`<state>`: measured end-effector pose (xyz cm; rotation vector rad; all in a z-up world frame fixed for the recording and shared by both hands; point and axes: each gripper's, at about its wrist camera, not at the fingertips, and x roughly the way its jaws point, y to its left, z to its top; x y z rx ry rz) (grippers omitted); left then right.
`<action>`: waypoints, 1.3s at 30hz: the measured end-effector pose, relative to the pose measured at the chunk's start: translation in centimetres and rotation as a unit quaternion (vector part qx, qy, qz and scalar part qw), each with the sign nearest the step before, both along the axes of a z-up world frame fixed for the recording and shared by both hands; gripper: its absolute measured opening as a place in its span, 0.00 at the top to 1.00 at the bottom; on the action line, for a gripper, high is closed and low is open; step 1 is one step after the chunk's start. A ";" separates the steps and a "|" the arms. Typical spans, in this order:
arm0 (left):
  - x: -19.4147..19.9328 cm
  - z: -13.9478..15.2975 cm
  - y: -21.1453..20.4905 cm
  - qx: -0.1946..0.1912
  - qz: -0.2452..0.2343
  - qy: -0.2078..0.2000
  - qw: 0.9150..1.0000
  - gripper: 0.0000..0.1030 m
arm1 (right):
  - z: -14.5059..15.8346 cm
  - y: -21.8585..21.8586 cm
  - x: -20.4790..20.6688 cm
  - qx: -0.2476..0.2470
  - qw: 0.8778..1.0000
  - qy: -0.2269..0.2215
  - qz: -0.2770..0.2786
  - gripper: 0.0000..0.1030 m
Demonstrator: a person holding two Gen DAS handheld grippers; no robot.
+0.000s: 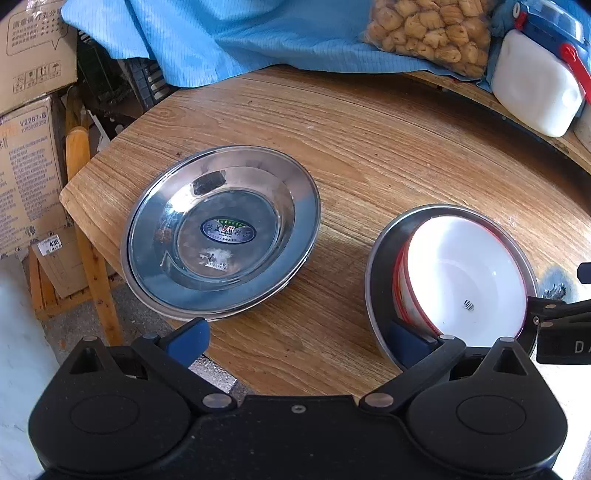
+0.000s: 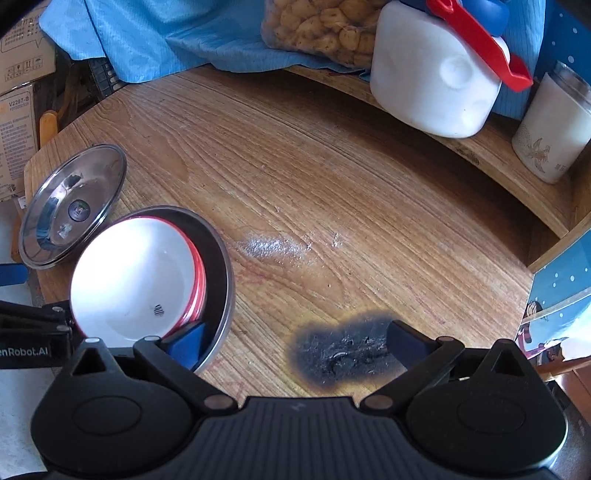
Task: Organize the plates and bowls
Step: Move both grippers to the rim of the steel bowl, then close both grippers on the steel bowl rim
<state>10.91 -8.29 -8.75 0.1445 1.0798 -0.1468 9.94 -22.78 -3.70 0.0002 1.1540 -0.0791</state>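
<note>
Shiny steel plates (image 1: 221, 232), nested one in another, lie on the round wooden table (image 1: 369, 147), left of centre. To their right a steel dish (image 1: 376, 280) holds stacked white bowls with red rims (image 1: 461, 273). My left gripper (image 1: 299, 343) is open and empty near the table's front edge, between the two piles; its right finger (image 1: 410, 345) overlaps the dish's rim. In the right wrist view the steel plates (image 2: 70, 206), white bowls (image 2: 136, 280) and dish (image 2: 223, 258) sit at the left. My right gripper (image 2: 297, 343) is open and empty, its left finger (image 2: 188, 343) over the dish's rim.
A black burn mark (image 2: 343, 350) scars the table near the front. Along the back ledge are a white jug (image 2: 432, 74), a glass jar (image 2: 550, 125), a bag of snacks (image 1: 428, 33) and a blue cloth (image 1: 221, 37). Cardboard boxes (image 1: 29, 166) stand left of the table.
</note>
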 end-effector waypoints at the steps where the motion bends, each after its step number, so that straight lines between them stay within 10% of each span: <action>1: 0.0 -0.1 0.1 -0.002 0.003 0.002 1.000 0.01 | 0.0 -0.1 0.0 0.002 1.000 -0.001 -0.005 0.00; 10: 0.3 -0.2 -0.1 0.000 0.000 0.010 1.000 0.01 | -0.4 -0.1 -0.1 0.003 1.000 -0.004 -0.015 0.02; 18: 0.5 0.0 -0.2 -0.006 -0.001 0.014 1.000 0.03 | 0.1 0.2 -0.3 0.064 0.998 -0.010 -0.004 0.47; 39: 0.8 0.1 0.1 -0.043 -0.003 0.032 0.999 0.18 | -0.3 -1.4 -0.2 0.153 0.987 -0.001 -0.041 0.68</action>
